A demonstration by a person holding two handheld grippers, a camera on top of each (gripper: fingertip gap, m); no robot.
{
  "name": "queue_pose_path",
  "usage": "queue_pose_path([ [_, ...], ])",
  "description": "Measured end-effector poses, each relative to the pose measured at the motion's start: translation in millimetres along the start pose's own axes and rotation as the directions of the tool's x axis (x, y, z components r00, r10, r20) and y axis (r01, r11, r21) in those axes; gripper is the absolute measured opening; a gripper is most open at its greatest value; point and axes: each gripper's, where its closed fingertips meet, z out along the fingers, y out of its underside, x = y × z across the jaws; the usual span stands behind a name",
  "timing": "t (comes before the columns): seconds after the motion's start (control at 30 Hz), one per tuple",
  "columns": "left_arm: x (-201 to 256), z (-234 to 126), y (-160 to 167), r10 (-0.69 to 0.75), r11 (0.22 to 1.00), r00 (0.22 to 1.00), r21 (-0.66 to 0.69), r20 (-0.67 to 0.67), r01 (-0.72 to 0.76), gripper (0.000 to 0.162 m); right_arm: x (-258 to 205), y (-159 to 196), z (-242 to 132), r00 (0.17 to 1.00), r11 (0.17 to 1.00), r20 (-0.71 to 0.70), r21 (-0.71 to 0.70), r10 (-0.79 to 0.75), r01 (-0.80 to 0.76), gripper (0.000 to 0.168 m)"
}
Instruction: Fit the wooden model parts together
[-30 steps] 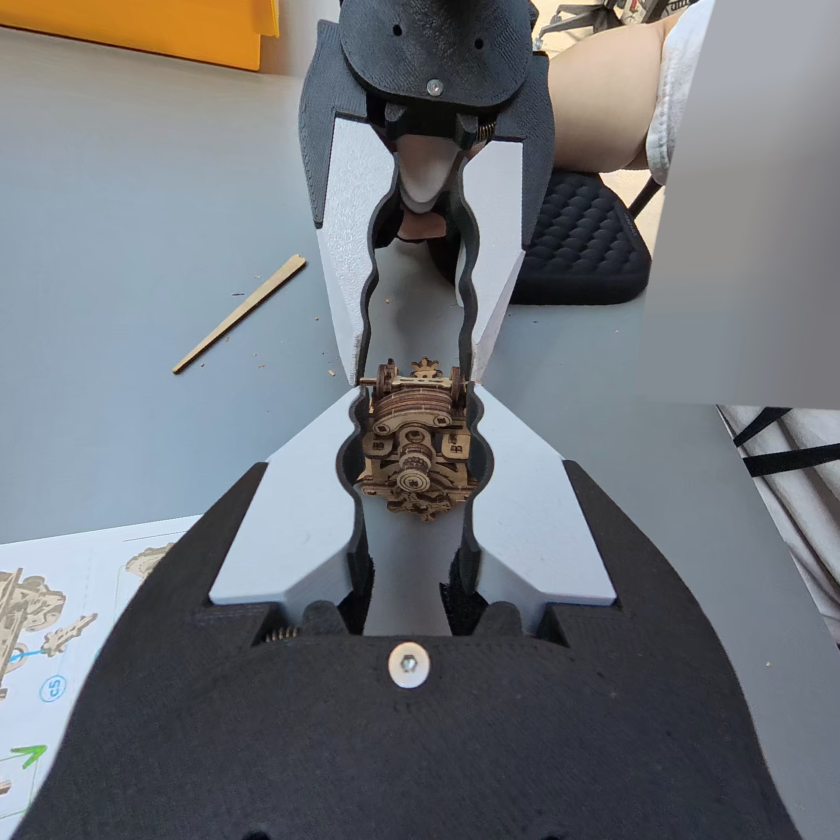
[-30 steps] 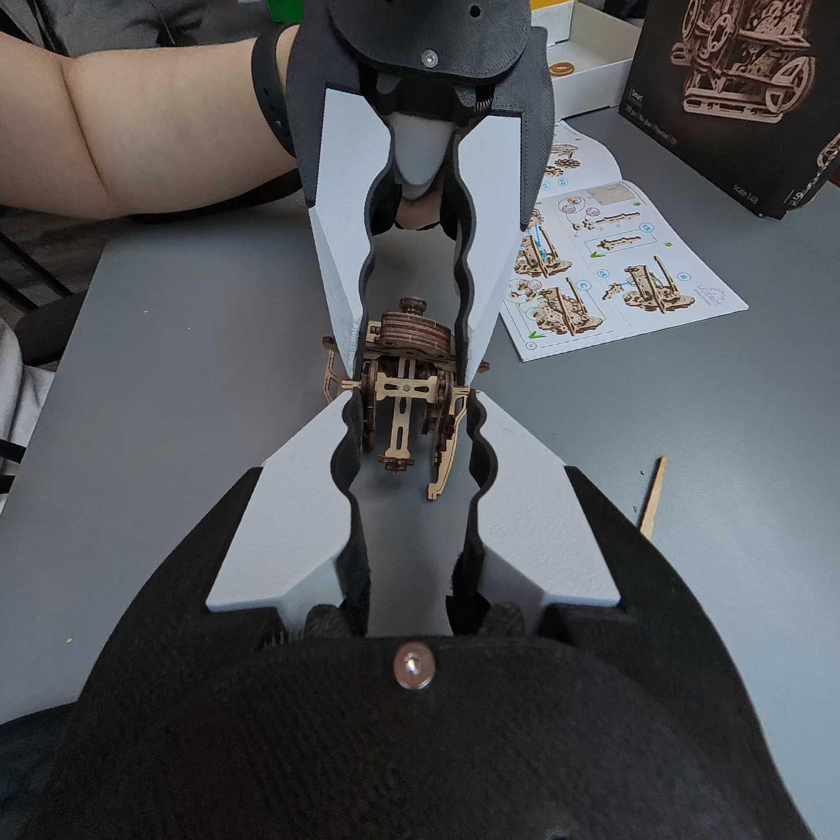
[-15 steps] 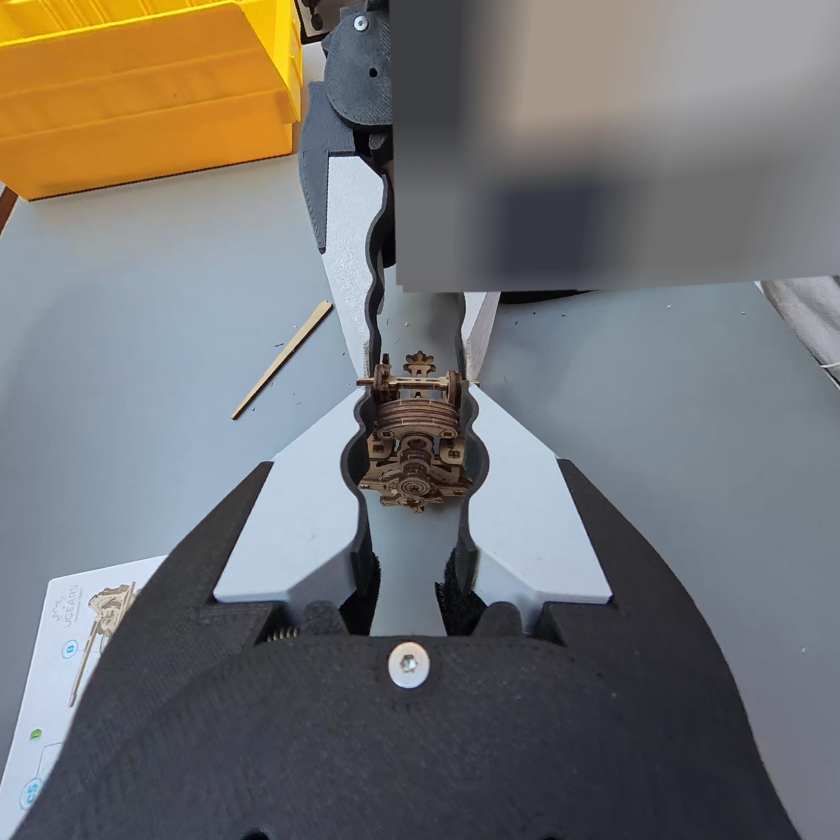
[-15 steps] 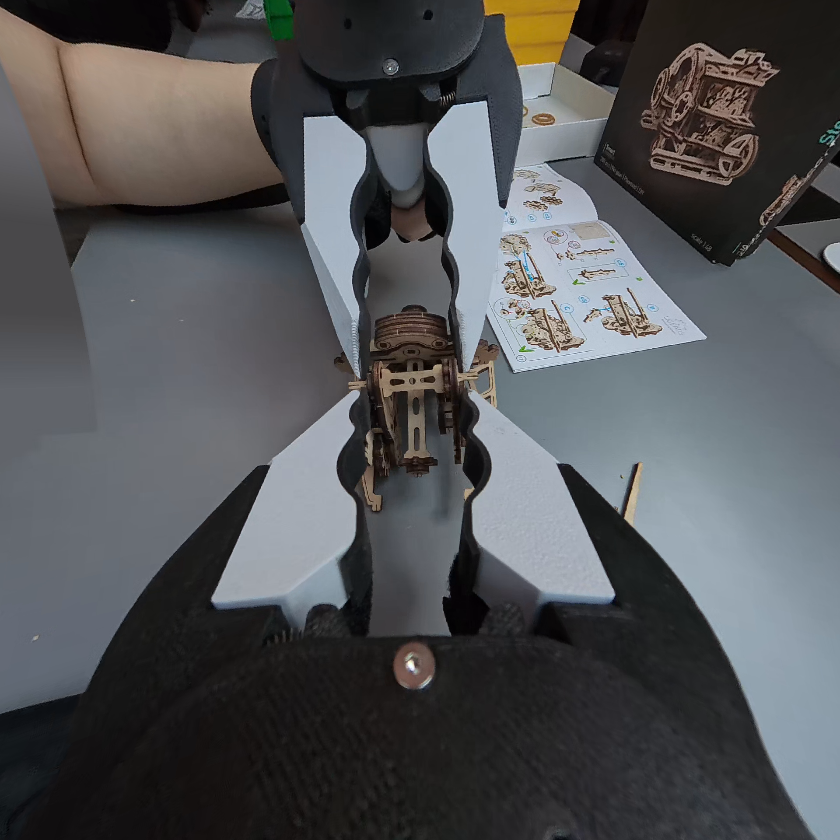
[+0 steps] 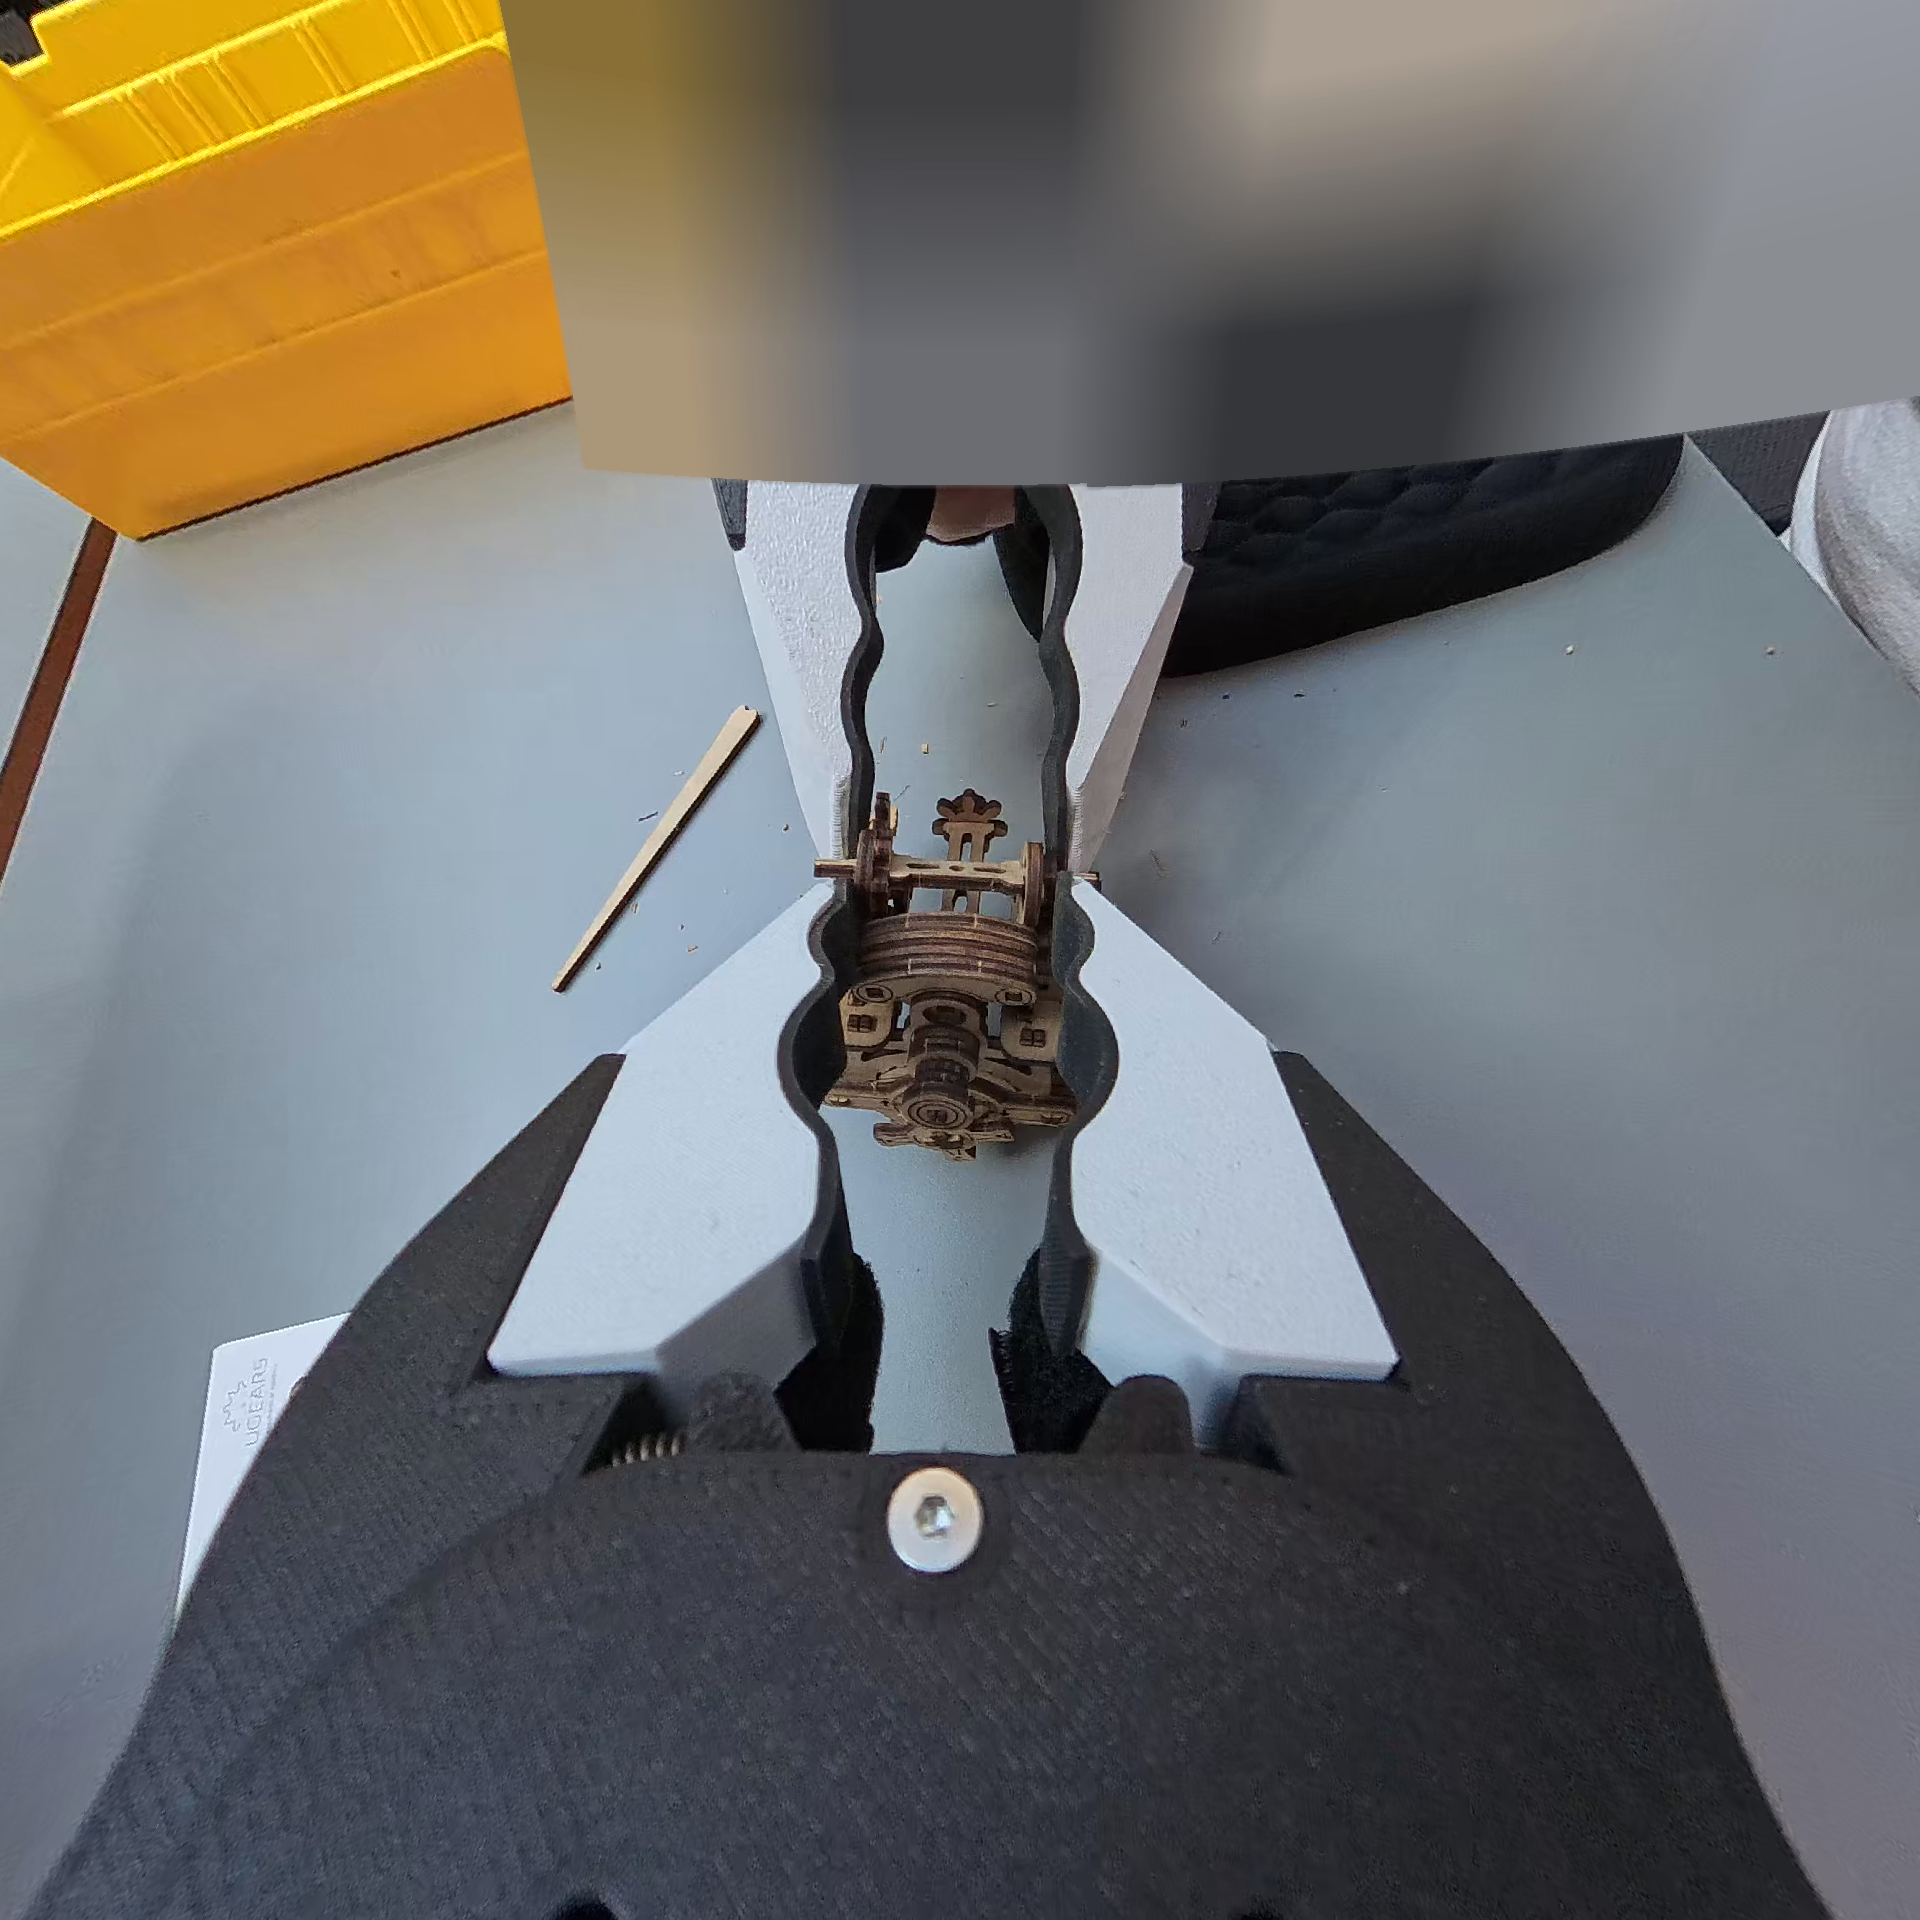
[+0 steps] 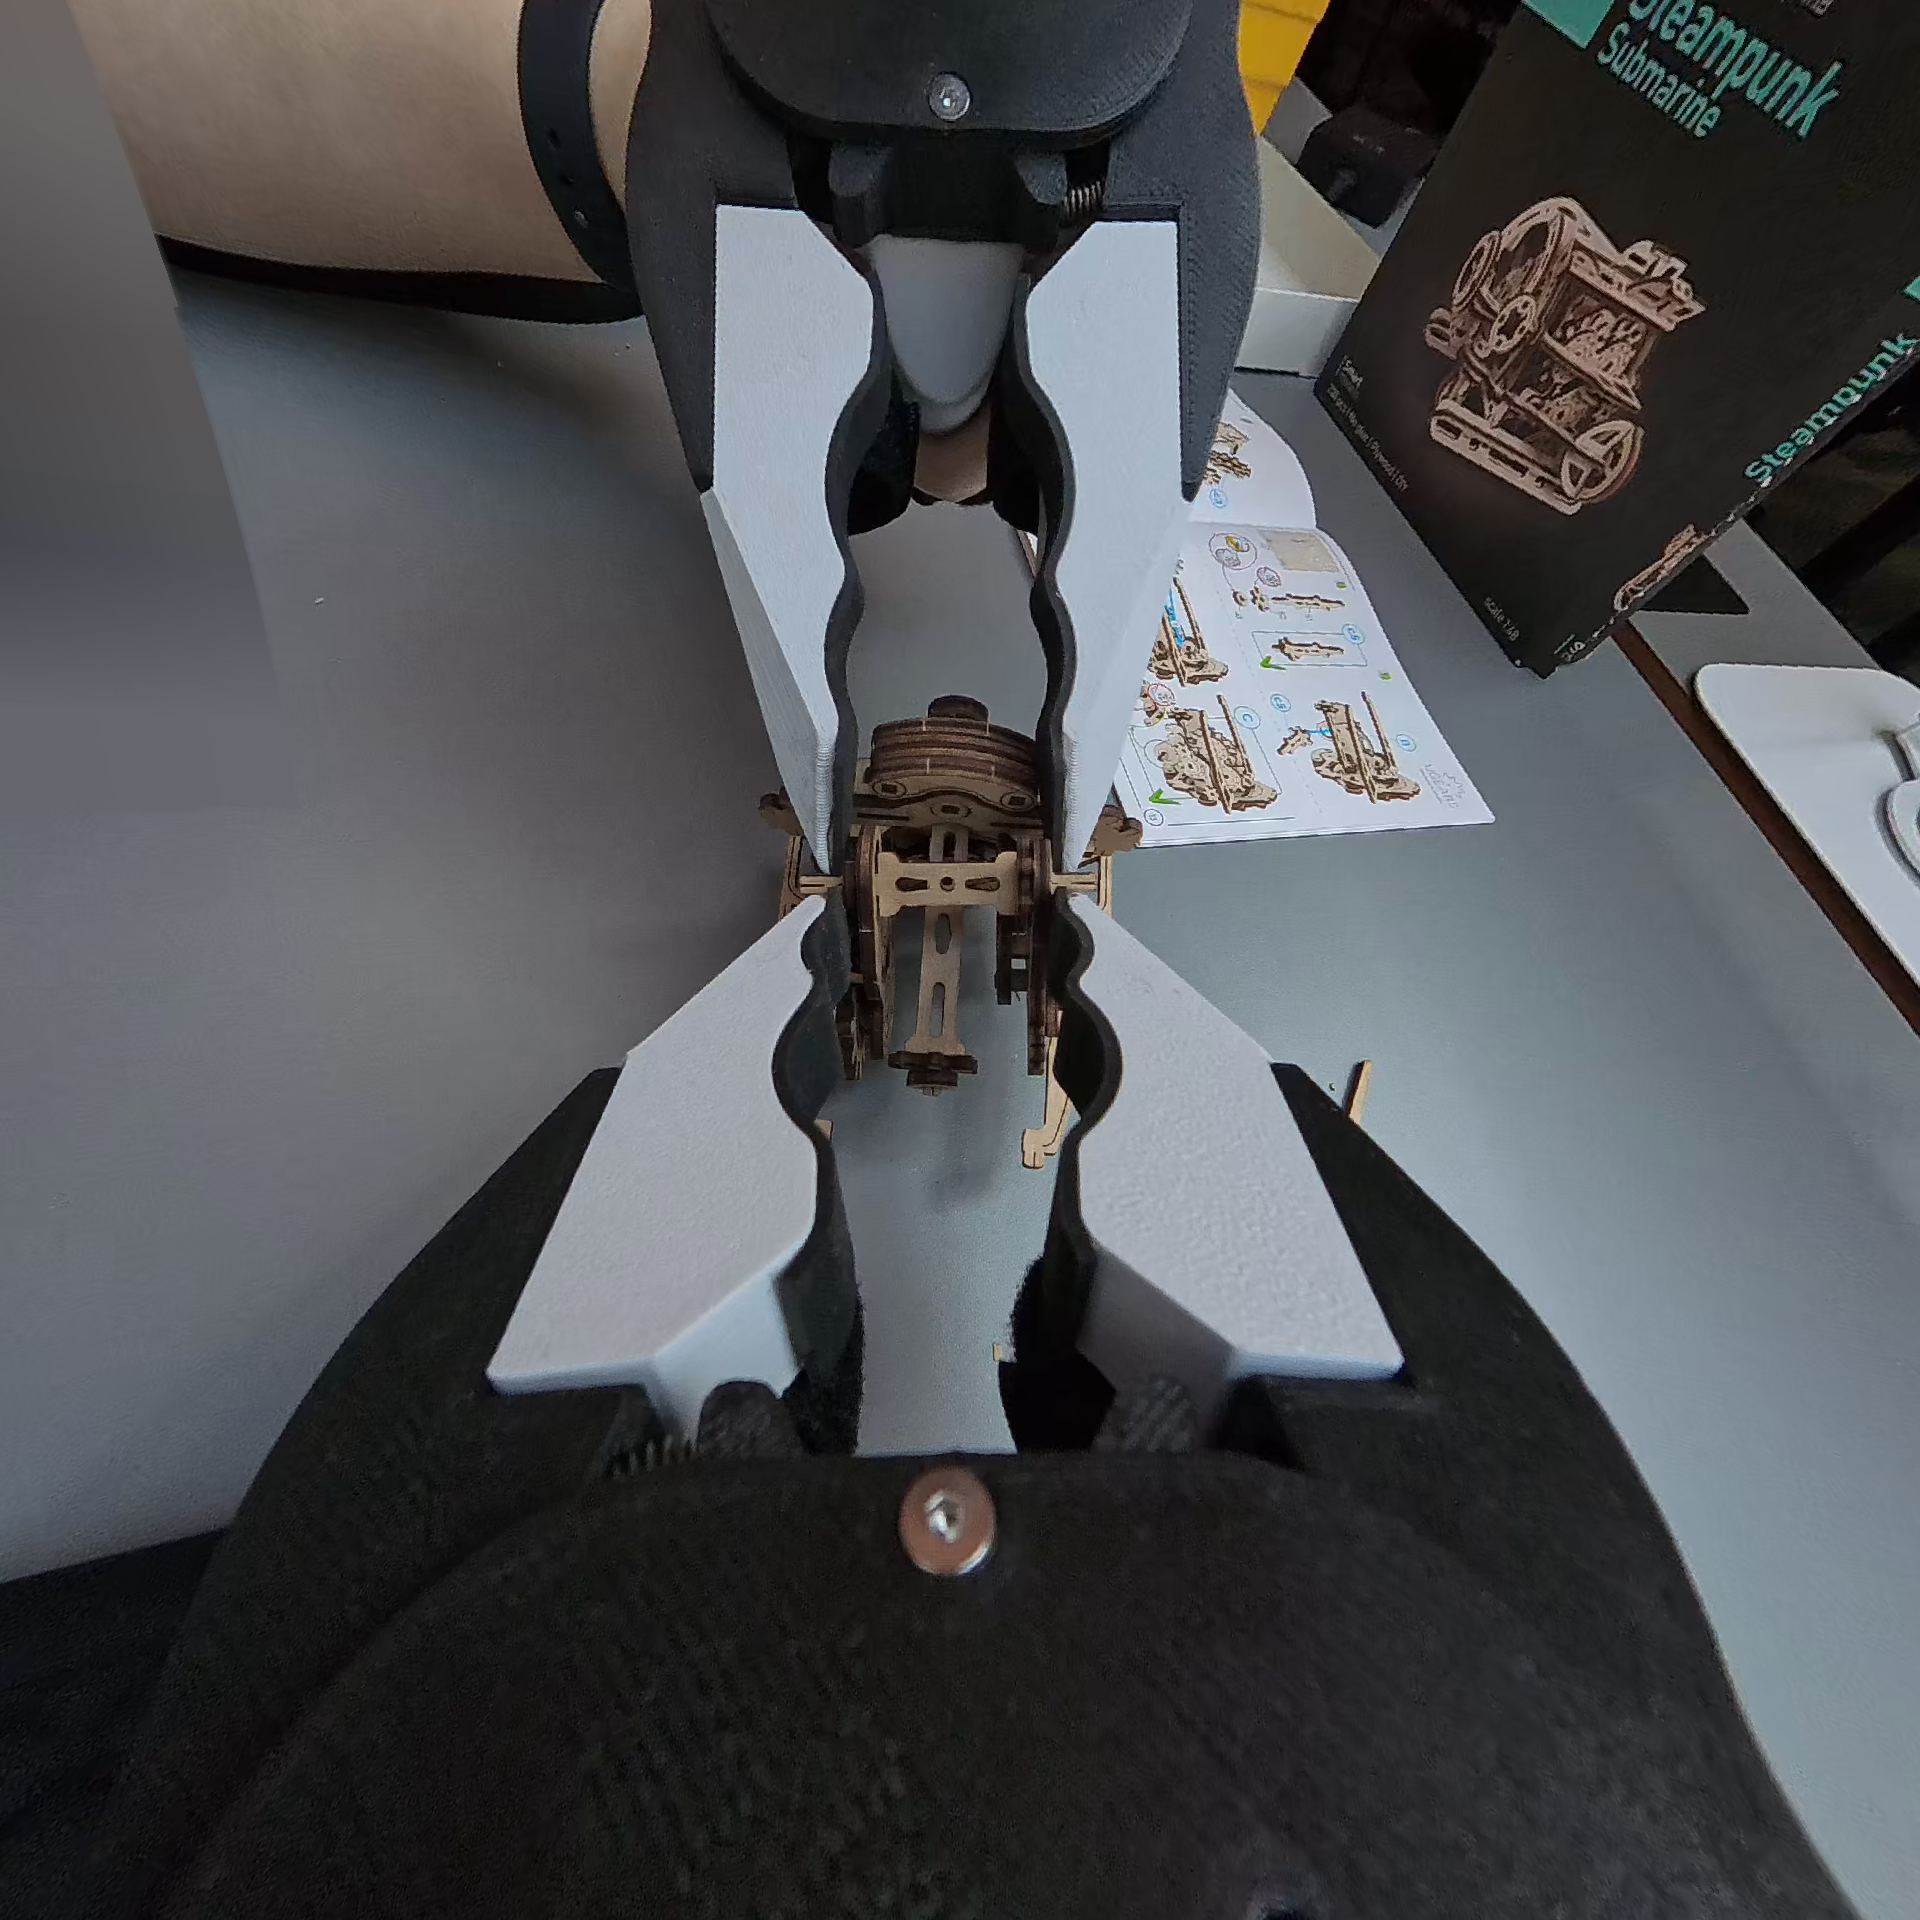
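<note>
A small wooden model (image 5: 951, 1039) with a layered drum, gears and a cross axle is held between both grippers over the grey table (image 5: 364, 831). My left gripper (image 5: 951, 914) is shut on the model's drum end. My right gripper (image 6: 945, 914) is shut on the axle end (image 6: 940, 883), with thin wooden legs (image 6: 1044, 1138) hanging below it. The two grippers face each other, tips almost touching. The right gripper's fingers (image 5: 862, 675) reach in from the top of the left wrist view. The left gripper's fingers (image 6: 790, 540) reach in from the top of the right wrist view. I cannot tell whether the legs touch the table.
A loose wooden stick (image 5: 660, 847) lies left of the grippers. A yellow bin (image 5: 260, 260) stands at the far left. An instruction sheet (image 6: 1299, 707), a black kit box (image 6: 1610, 312) and a white tray (image 6: 1818, 769) are to the right. A forearm (image 6: 364, 135) rests behind. The tips of both grippers are at nearly the same place.
Both grippers have kept their hold on the model and tilted with it. The drum now shows more from above in the left wrist view, and the yellow bin has come into view.
</note>
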Motion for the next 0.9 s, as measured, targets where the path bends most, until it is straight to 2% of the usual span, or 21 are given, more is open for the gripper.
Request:
queue_pose_path([
  [0.53,1.9,2.3,-1.6,-0.010,1.000,0.999,0.024,0.031,0.009,0.036,-2.4,2.6,-2.2,0.999,1.000,0.049,0.002,0.013,-0.013,0.037],
  [0.73,-0.5,2.2,-3.5,-0.062,0.997,0.998,0.057,0.029,0.060,0.036,-0.8,3.8,-5.1,0.983,0.989,0.117,0.026,0.140,-0.144,0.037],
  [0.9,-0.4,-0.5,-9.4,-0.037,0.995,0.999,0.097,0.039,0.033,0.032,-0.8,3.1,-8.2,0.952,0.967,0.187,0.037,0.243,-0.254,0.036],
])
